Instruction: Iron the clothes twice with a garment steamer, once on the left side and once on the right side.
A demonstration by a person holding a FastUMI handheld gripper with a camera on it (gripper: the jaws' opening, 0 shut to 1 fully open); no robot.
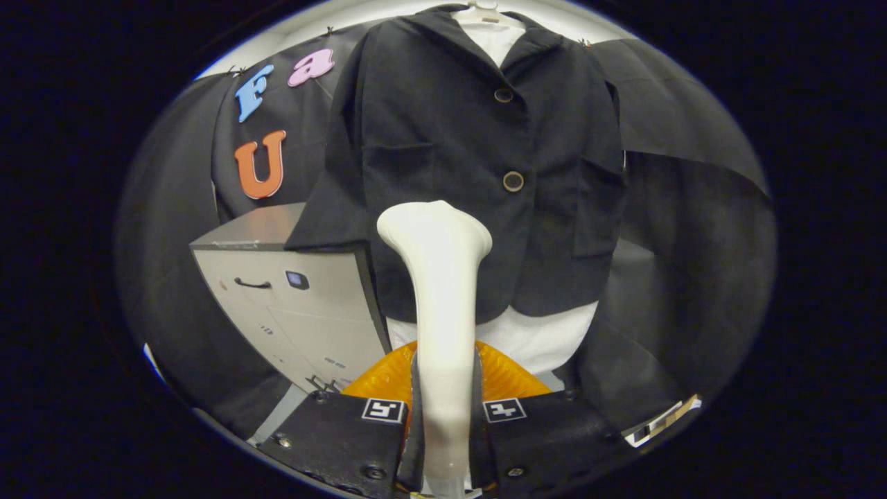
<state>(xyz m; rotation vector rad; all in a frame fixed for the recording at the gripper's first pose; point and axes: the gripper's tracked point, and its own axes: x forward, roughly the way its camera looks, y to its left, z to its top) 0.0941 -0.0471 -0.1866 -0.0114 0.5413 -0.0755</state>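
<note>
The hand-held gripper (443, 416) clamps the cream plastic garment steamer (441, 291) upright between both fingers, its head just ahead of the hanging dark buttoned jacket (478, 159), near the lower front.

- Cream plastic garment steamer (438, 277): upright, lower centre, flared head against the jacket's hem.
- Dark buttoned jacket (478, 159): hanging, upper centre, over a white shirt (533, 339).

Even, soft light from above – the pale steamer (436, 277) shows bright, nearly washed out. The dark jacket (478, 173) swallows detail. Fisheye bends the cabinet (291, 305) and blurs edges slightly.
</note>
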